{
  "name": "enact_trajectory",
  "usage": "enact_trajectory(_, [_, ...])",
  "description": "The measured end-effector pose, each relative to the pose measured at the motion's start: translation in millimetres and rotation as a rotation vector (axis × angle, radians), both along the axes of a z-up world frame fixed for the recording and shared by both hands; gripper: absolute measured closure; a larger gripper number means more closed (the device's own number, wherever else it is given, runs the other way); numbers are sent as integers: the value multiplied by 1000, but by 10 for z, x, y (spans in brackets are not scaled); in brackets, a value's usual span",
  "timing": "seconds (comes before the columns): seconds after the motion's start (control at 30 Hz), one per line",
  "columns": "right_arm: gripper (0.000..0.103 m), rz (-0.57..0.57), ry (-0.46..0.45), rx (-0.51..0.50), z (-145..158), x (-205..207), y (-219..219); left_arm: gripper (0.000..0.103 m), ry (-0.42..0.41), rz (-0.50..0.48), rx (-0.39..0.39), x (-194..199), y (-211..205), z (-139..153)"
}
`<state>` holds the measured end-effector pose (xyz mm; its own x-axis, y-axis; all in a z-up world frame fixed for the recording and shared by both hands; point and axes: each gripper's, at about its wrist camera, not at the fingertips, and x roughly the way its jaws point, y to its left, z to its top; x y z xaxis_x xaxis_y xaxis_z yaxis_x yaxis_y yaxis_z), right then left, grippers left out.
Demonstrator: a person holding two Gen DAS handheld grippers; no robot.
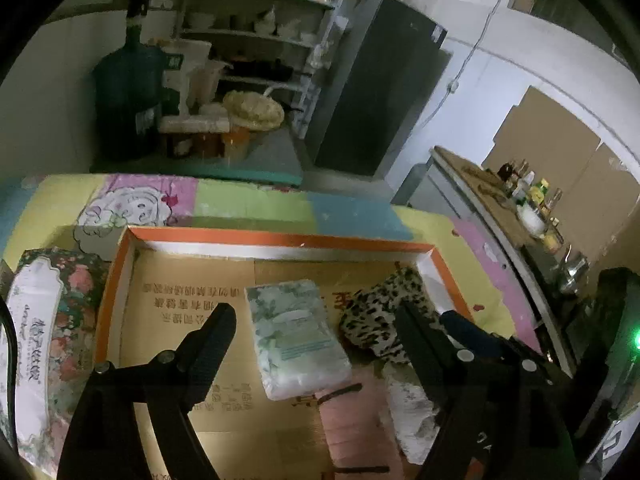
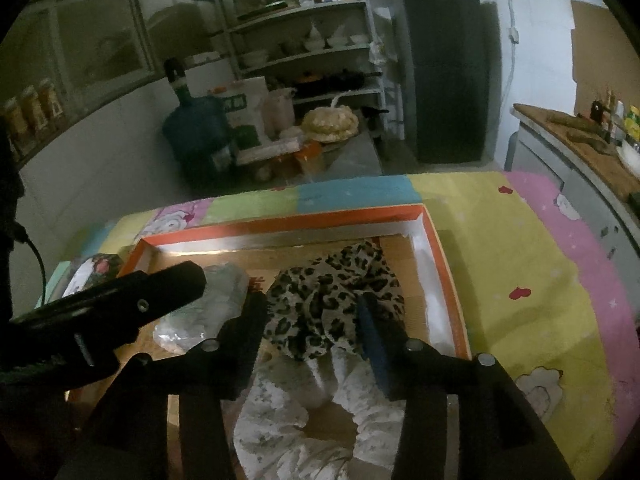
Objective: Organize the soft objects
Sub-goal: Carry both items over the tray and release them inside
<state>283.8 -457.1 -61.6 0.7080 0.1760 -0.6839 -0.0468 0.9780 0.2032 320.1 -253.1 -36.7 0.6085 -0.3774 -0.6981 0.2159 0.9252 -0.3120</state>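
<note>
An orange-rimmed cardboard box (image 1: 280,238) lies on a colourful mat. Inside it lie a pale green tissue pack (image 1: 298,344), a leopard-print cloth (image 1: 380,316), a white speckled cloth (image 1: 412,412) and a pink cloth (image 1: 356,428). My left gripper (image 1: 316,320) is open, its jaws either side of the tissue pack and above it. My right gripper (image 2: 312,312) is open over the leopard-print cloth (image 2: 332,296), with the white speckled cloth (image 2: 288,420) beneath it. The left gripper's finger (image 2: 132,300) crosses the right wrist view above the tissue pack (image 2: 208,312).
A floral tissue box (image 1: 44,336) lies left of the box on the mat (image 2: 520,256). Behind the mat stand a blue water jug (image 1: 128,92), shelves (image 1: 260,32) and a dark fridge (image 1: 384,80). A counter with bottles (image 1: 528,196) runs along the right.
</note>
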Motion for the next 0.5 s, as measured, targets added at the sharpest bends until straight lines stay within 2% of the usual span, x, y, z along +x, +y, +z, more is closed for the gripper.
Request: enact_trajectory(0.5, [44,-15,-57,-37,203,-263,72,15,-229,49,-2,-428,155,434])
